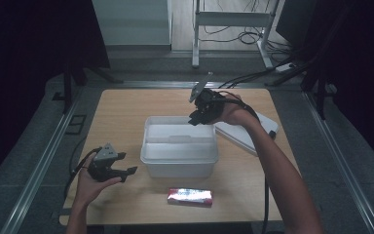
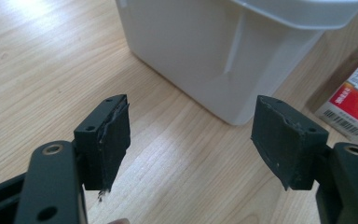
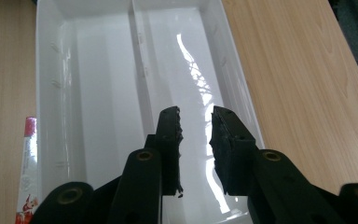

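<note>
A white plastic bin (image 1: 177,168) with a divider down its middle stands empty at the table's centre. My right gripper (image 1: 195,119) hangs above the bin's far right corner, pointing down into it. In the right gripper view its jaws (image 3: 196,126) stand a narrow gap apart over the bin's (image 3: 51,93) right compartment, with nothing between them. My left gripper (image 1: 129,174) rests low at the front left, aimed at the bin. Its jaws (image 2: 191,140) are wide open and empty, a short way from the bin's wall (image 2: 205,51).
A red and white packet (image 1: 190,196) lies flat near the front edge, in front of the bin; it also appears as the packet (image 2: 354,105) and the packet (image 3: 28,177). The bin's white lid (image 1: 246,136) lies right of the bin, under my right forearm.
</note>
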`<control>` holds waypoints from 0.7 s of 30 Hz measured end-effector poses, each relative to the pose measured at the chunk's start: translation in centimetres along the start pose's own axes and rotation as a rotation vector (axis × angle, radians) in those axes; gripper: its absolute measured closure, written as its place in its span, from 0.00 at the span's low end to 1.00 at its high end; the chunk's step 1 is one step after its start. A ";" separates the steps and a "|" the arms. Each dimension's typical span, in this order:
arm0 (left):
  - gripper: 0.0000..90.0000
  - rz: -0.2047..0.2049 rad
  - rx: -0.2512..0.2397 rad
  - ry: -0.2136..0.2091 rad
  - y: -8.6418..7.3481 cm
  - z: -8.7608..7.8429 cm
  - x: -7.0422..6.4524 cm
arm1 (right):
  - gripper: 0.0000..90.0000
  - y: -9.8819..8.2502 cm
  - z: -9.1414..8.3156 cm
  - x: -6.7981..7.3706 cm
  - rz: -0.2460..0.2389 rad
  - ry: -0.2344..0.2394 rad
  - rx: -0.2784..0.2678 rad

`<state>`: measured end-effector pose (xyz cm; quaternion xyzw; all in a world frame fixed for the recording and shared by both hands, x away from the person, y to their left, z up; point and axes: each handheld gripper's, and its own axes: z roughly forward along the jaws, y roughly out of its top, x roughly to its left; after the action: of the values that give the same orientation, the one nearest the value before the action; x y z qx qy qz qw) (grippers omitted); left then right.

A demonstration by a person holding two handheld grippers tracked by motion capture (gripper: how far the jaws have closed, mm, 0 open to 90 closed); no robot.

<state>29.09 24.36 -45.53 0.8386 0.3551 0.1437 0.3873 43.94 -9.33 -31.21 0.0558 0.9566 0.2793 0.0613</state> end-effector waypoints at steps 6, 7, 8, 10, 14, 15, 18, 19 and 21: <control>0.31 0.002 -0.004 -0.002 0.0 -0.1 0.0 | 0.82 0.8 0.7 0.2 -0.027 0.033 0.034; 0.31 0.001 -0.004 -0.001 0.0 -0.2 0.0 | 0.82 0.9 0.9 0.2 -0.035 0.039 0.039; 0.31 0.002 -0.004 -0.002 0.0 -0.2 0.0 | 0.83 1.0 1.1 0.3 -0.041 0.047 0.047; 0.31 0.002 -0.004 -0.002 0.0 -0.2 0.0 | 0.83 1.1 1.6 0.4 -0.045 0.061 0.072; 0.31 0.006 0.001 -0.003 0.0 0.0 0.0 | 0.83 1.4 2.5 0.7 -0.071 0.084 0.102; 0.31 0.007 0.002 -0.003 0.0 0.0 0.0 | 0.84 1.5 3.0 0.7 -0.077 0.092 0.105; 0.31 0.010 0.003 -0.002 0.0 0.0 0.0 | 0.84 1.4 3.3 0.7 -0.071 0.098 0.117; 0.31 0.009 0.005 -0.002 -0.1 0.0 0.0 | 0.84 1.4 3.7 0.8 -0.077 0.100 0.133; 0.31 0.008 0.005 -0.002 -0.1 0.0 0.0 | 0.84 1.4 3.8 0.8 -0.079 0.106 0.137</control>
<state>29.02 24.37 -45.55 0.8411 0.3517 0.1438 0.3850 43.84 -6.03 -33.73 0.0074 0.9769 0.2131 0.0173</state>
